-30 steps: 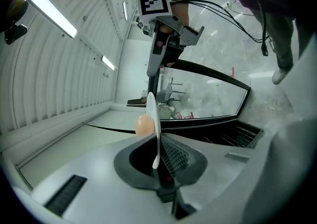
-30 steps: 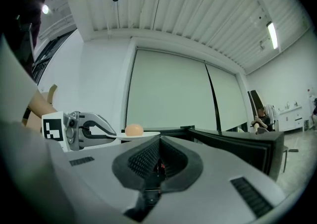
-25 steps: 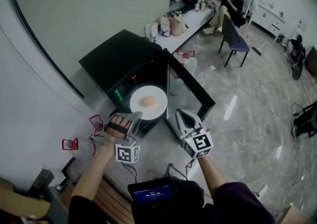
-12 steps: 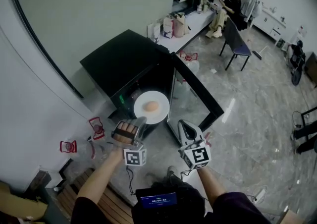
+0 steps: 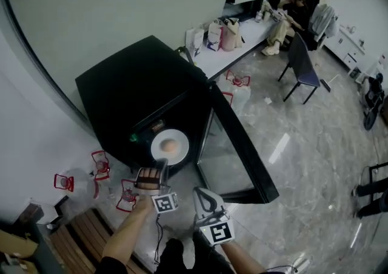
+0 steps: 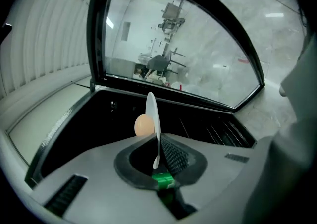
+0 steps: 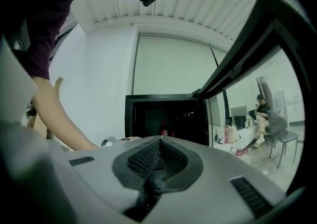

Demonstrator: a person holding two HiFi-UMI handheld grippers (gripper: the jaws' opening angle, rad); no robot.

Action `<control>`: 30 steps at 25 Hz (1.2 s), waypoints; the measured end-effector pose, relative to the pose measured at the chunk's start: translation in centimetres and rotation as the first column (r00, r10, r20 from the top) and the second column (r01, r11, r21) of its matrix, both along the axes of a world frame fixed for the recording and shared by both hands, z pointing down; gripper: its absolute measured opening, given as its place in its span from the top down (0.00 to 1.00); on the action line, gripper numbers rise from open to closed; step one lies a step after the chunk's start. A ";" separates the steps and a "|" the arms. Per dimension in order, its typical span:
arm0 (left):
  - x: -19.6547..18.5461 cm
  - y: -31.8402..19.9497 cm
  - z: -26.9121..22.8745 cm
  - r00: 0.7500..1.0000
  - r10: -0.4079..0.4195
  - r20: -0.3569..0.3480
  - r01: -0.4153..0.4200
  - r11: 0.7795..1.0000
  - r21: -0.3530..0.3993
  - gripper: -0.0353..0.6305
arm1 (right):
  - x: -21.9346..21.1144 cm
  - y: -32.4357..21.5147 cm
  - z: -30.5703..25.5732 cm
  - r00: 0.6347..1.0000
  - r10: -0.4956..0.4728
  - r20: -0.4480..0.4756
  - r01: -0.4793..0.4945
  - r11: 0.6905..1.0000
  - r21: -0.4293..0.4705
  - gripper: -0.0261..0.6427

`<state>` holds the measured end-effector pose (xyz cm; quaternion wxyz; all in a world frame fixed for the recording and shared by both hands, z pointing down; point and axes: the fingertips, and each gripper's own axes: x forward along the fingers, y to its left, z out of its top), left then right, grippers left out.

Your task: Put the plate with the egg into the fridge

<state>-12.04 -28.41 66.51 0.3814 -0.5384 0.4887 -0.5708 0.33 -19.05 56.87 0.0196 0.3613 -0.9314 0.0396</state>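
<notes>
Grey floor (image 5: 303, 163) surrounds the open fridge (image 5: 139, 91), where the left gripper (image 5: 162, 165) pinches the plate (image 5: 180, 147) by its rim, egg (image 5: 170, 145) aboard, at the mouth. The right gripper (image 5: 203, 197) is pressed together, empty. Next, I judge: slide it in level.

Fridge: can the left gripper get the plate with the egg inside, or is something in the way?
Probably yes. The fridge door stands wide open, and the left gripper, shut on the plate, holds it right at the dark opening. Nothing shows between them.

The left tongs (image 5: 161, 164) hold the white plate (image 5: 179, 149) bearing the egg (image 5: 170, 145) before the open black fridge (image 5: 133, 91)
</notes>
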 end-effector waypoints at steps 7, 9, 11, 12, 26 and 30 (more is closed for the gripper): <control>-4.1 -5.9 8.5 0.986 -0.166 -0.003 0.166 0.984 -0.060 0.92 | -1.1 -3.0 7.1 0.996 -0.089 -0.016 0.088 0.993 -0.076 0.95; -5.3 -7.2 10.5 0.980 -0.201 0.008 0.201 0.975 -0.090 0.92 | -1.1 -3.5 8.5 0.994 -0.105 -0.024 0.102 0.990 -0.095 0.95; -6.4 -8.4 12.0 0.973 -0.231 0.008 0.230 0.964 -0.132 0.92 | -1.2 -3.8 9.6 0.993 -0.118 -0.030 0.113 0.986 -0.121 0.95; -6.8 -8.9 12.5 0.970 -0.245 0.006 0.243 0.958 -0.150 0.92 | -1.2 -3.9 10.0 0.992 -0.124 -0.031 0.119 0.984 -0.135 0.95; -7.1 -12.2 15.5 0.910 -0.401 -0.105 0.325 0.847 -0.421 0.91 | -1.7 -5.9 10.5 0.986 -0.165 -0.009 0.161 0.971 -0.179 0.95; -7.1 -12.0 15.2 0.875 -0.450 -0.180 0.308 0.803 -0.511 0.84 | -1.6 -6.1 10.5 0.986 -0.169 -0.001 0.166 0.969 -0.182 0.95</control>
